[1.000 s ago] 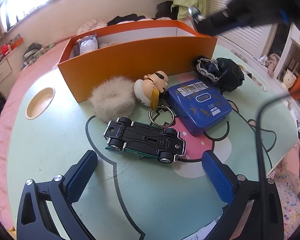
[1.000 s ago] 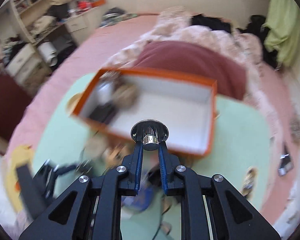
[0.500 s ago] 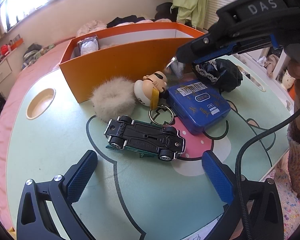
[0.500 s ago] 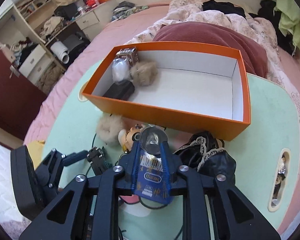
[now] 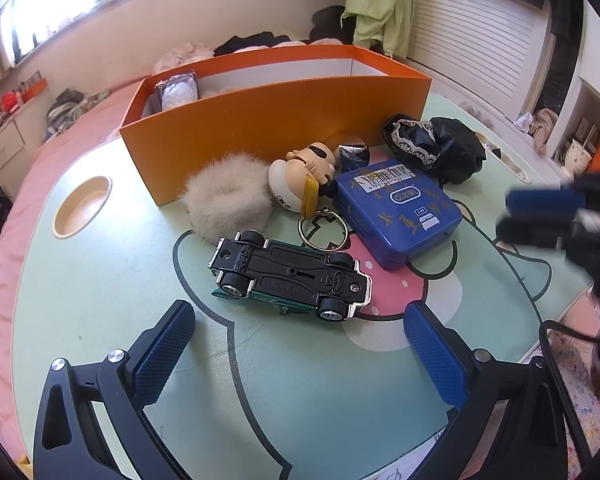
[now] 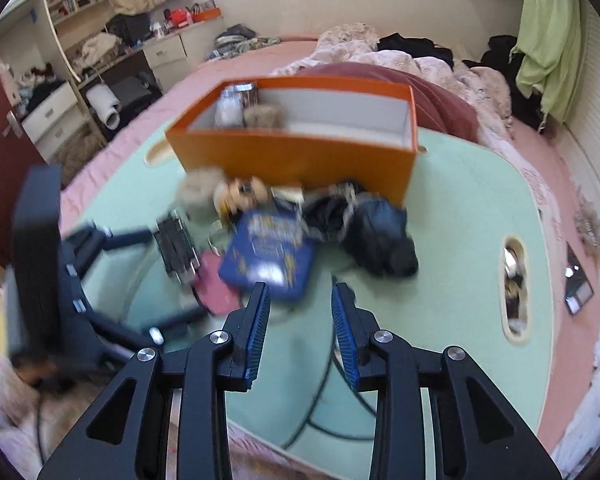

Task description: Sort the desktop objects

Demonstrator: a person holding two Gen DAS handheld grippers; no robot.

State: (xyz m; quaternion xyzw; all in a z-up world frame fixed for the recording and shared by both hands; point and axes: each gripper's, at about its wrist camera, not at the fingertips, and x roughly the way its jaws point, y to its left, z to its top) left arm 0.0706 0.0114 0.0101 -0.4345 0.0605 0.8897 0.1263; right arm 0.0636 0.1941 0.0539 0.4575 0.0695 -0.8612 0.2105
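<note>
the mint-green desk (image 5: pixel 100 280) carries an orange box (image 5: pixel 276 120) at twelve o'clock in the left wrist view. against its front wall lie a fluffy pompom (image 5: pixel 226 200) and a figure keychain (image 5: pixel 304 178); black lace fabric (image 5: pixel 436 146) sits at two o'clock. a blue tin (image 5: pixel 398 210) lies just right of centre, a toy car (image 5: pixel 292 276) upside down at centre. the left tool (image 5: pixel 300 324) hovers at six o'clock, jaws wide apart, empty. the right tool (image 6: pixel 300 304), blurred, has jaws opening with nothing between them.
</note>
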